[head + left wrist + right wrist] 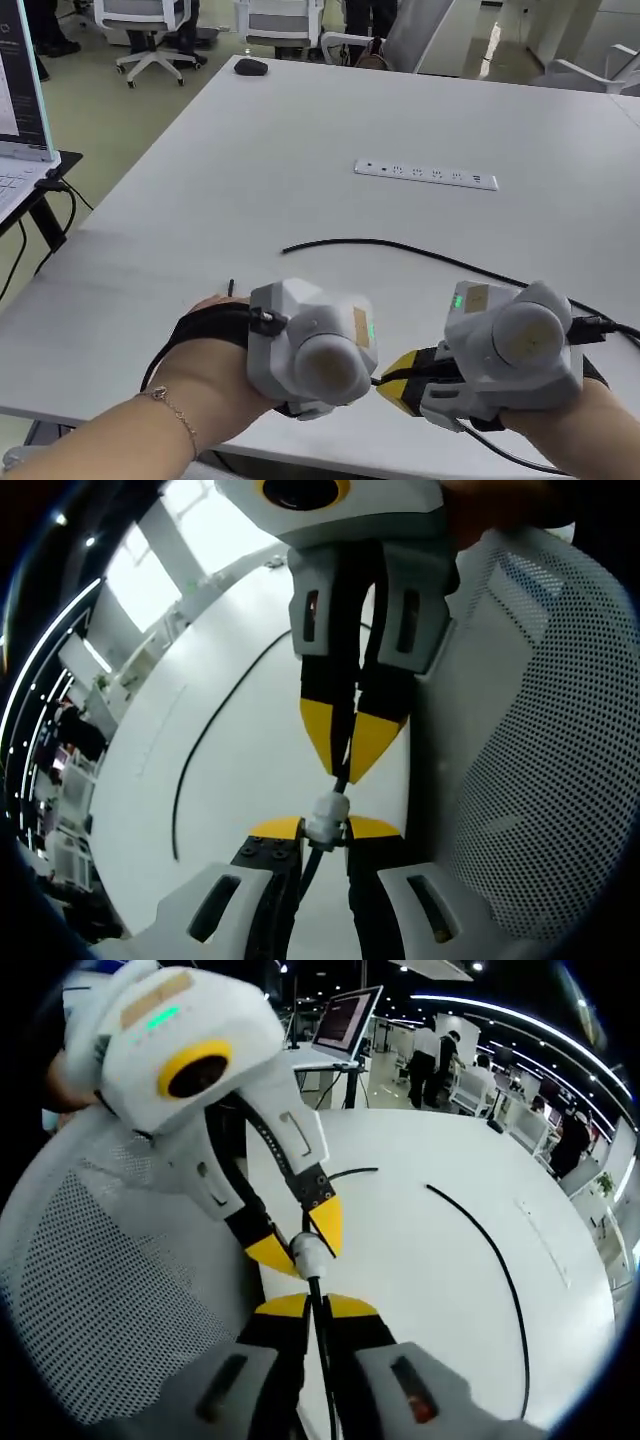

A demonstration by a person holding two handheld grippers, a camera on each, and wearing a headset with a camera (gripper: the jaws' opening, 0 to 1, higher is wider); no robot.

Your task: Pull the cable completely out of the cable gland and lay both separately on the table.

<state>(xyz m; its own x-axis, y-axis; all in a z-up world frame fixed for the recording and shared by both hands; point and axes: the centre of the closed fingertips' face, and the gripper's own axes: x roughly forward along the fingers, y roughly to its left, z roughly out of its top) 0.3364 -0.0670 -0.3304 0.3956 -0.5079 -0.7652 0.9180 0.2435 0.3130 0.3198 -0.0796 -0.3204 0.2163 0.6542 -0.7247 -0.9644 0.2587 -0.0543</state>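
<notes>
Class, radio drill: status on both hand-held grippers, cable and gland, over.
Left hand-held gripper shut on gland. Right hand-held gripper shut on cable. Cable not yet out of gland. Power strip well clear.

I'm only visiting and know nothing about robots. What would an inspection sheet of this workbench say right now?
Surface: white table.
Job's things: white gland with the black cable threaded through it.
Clutter: power strip; dark mouse at the far edge.
Grippers: left gripper shut on the gland; right gripper shut on the cable beside it, the two facing each other.
Cables: the cable's free length curves across the table.
Surroundings: laptop at left; chairs beyond the table.
</notes>
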